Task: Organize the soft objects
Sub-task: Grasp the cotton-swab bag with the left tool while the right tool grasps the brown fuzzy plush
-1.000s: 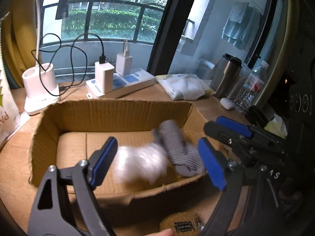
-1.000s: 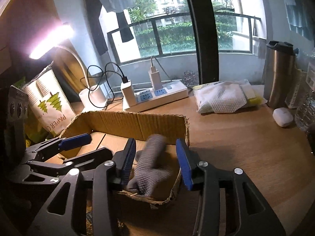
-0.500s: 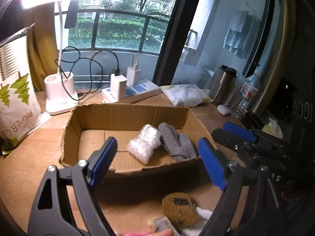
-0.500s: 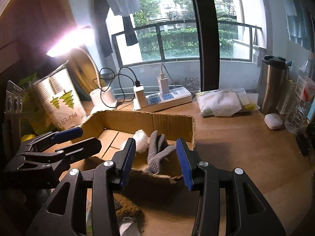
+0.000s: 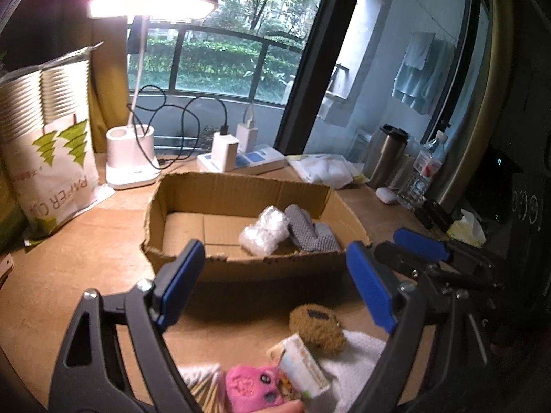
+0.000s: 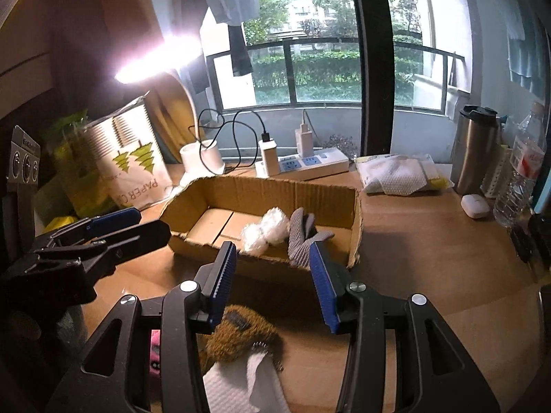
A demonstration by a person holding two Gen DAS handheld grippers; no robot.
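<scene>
Cardboard box [image 5: 241,186] sits mid-table with two items already inside at its right end: white bubble-wrap roll [image 5: 265,230] and grey glove [image 5: 311,232], lying side by side and touching. Both tools are seen empty with jaws wide apart: left gripper [image 5: 275,285] and right gripper [image 6: 272,282], each held just near of the box's near wall. Remaining soft items are piled on the table nearer than the box: brown plush [image 6: 241,335], pink plush [image 5: 253,387], white cloth [image 6: 237,389], and a small card packet [image 5: 301,366] resting over the pile. Next pick is judged to be the brown plush, nearest the right gripper and on top of the cloth. It should be taken across its middle, pads kept clear of the cloth underneath so only one item is lifted. The metal clip at its near edge should be avoided. Squeeze should be firm, since pile compresses and can slip. It should be lifted above the near wall before being carried over, then dropped in the free left half of the box.
</scene>
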